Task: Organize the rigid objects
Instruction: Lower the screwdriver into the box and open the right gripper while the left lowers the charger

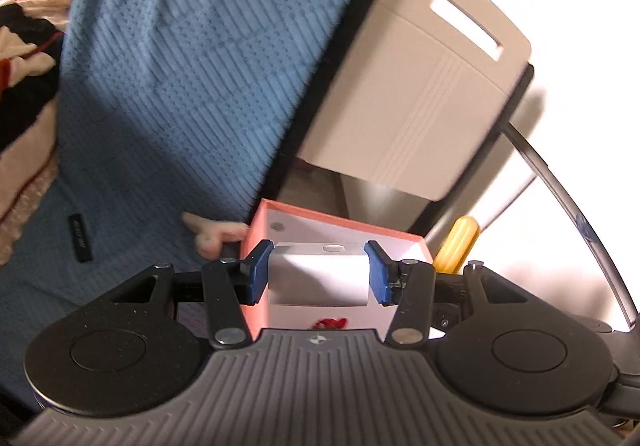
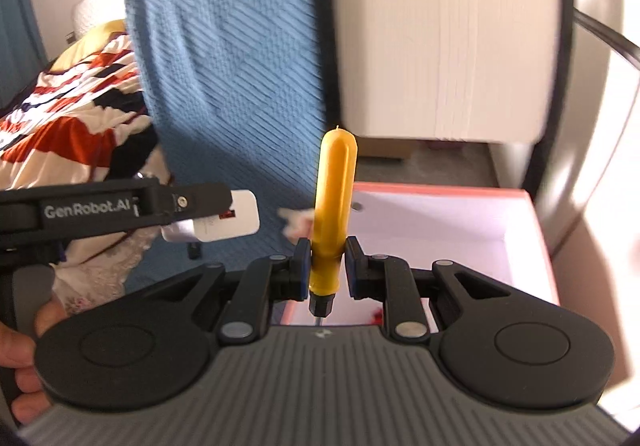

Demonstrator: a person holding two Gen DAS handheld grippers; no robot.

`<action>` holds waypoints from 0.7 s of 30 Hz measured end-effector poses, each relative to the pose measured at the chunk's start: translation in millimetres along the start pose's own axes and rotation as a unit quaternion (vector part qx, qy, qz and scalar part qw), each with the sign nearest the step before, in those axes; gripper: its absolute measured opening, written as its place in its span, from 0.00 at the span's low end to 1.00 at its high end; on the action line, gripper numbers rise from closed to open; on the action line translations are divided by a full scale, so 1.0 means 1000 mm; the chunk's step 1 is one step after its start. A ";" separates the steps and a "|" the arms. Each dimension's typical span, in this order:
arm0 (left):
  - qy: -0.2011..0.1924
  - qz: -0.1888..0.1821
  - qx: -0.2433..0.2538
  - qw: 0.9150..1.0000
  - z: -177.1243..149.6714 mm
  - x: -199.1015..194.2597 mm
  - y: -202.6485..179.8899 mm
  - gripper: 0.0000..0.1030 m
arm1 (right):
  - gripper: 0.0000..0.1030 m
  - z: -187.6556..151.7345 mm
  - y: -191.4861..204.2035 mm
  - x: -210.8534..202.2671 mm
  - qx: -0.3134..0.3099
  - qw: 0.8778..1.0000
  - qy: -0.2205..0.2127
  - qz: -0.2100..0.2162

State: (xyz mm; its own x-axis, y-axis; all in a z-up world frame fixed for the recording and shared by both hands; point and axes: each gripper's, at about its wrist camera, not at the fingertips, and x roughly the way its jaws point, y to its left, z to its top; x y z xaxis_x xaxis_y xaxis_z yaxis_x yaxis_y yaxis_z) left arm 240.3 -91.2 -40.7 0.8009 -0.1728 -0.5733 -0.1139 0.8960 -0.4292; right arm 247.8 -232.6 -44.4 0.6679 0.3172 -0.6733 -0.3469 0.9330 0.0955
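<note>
While both hands hang above the pink box (image 2: pixel 472 206), the left gripper (image 1: pixel 319 272) clamps a white charger block (image 1: pixel 318 278) and the right gripper (image 2: pixel 329 266) clamps a yellow screwdriver (image 2: pixel 334 202) by its handle, tip toward the camera; blue blanket (image 1: pixel 192 66) behind.

Right tool (image 2: pixel 327 266) clamped on a yellow plastic-handled screwdriver (image 2: pixel 334 198), handle upright, dark metal collar and tip below the blue pads; behind it an open pink cardboard box with white interior (image 2: pixel 440 222); left tool (image 2: pixel 248 220) enters from the left edge, gripping a small white rectangular block (image 2: pixel 224 222); a blue knitted blanket (image 2: pixel 224 58) draped behind; a grey panel (image 2: pixel 444 50) upper right; a hand (image 2: pixel 20 358) lower left.
</note>
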 end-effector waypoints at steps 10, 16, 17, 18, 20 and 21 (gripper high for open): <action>0.051 -0.016 0.016 0.998 -0.045 0.052 -0.032 0.54 | 0.21 -0.046 -0.066 0.012 0.033 0.998 0.046 -0.041; 0.083 -0.012 0.027 0.996 -0.069 0.076 -0.042 0.54 | 0.21 -0.070 -0.090 0.031 0.046 0.995 0.076 -0.054; 0.087 -0.011 0.027 0.996 -0.072 0.079 -0.042 0.54 | 0.21 -0.074 -0.094 0.032 0.048 0.994 0.081 -0.054; 0.091 -0.009 0.028 0.995 -0.075 0.081 -0.043 0.54 | 0.21 -0.077 -0.097 0.036 0.051 0.994 0.086 -0.054; 0.097 -0.005 0.027 0.995 -0.080 0.086 -0.042 0.54 | 0.21 -0.084 -0.104 0.041 0.057 0.993 0.094 -0.053; 0.100 -0.002 0.027 0.995 -0.082 0.088 -0.041 0.54 | 0.21 -0.087 -0.106 0.045 0.059 0.992 0.098 -0.052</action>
State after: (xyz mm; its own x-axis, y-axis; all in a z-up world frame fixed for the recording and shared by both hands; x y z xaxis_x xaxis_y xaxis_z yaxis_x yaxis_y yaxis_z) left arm 267.3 -177.2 -131.0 0.6673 -0.2503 -0.7015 -0.0737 0.9150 -0.3966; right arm 257.3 -332.1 -148.3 0.5520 0.1892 -0.8121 -0.1947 0.9762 0.0950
